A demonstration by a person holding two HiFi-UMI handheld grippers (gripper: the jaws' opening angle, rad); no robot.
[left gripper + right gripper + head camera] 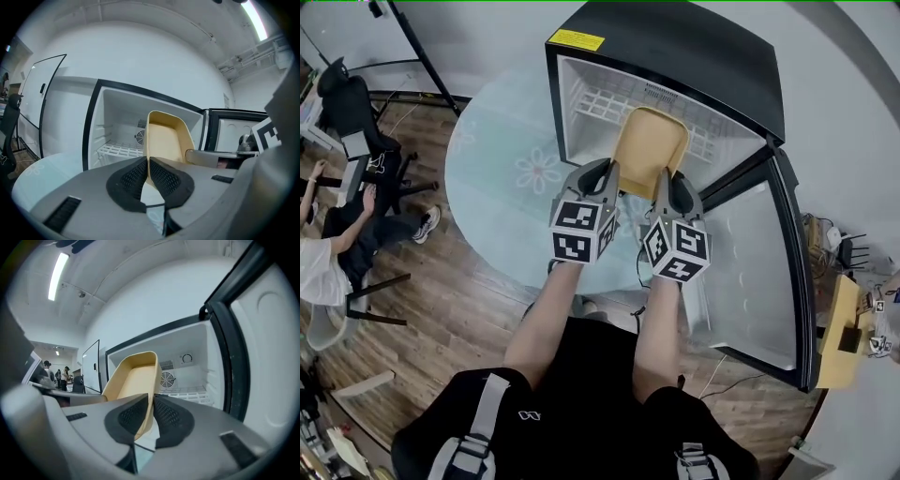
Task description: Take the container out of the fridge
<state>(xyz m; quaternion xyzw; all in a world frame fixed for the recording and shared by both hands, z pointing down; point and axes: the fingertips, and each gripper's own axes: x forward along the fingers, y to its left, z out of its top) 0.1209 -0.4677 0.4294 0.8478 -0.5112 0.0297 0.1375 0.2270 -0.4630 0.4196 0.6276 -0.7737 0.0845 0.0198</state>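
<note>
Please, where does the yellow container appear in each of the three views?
Head view: upper centre, the container is at the opening of the fridge.
Left gripper view: centre, with its near rim clamped in the left tool.
Right gripper view: left of centre, with its rim clamped in the right tool.
Shared landmark: the white wire shelf behind it.

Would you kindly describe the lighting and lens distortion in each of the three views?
Head view: even, soft light, sharp; the fisheye bows the fridge edges. Left gripper view: dark vignetted corners, a ceiling light strip glaring top right, the yellow container crisp. Right gripper view: same vignette, a light strip top left.
</note>
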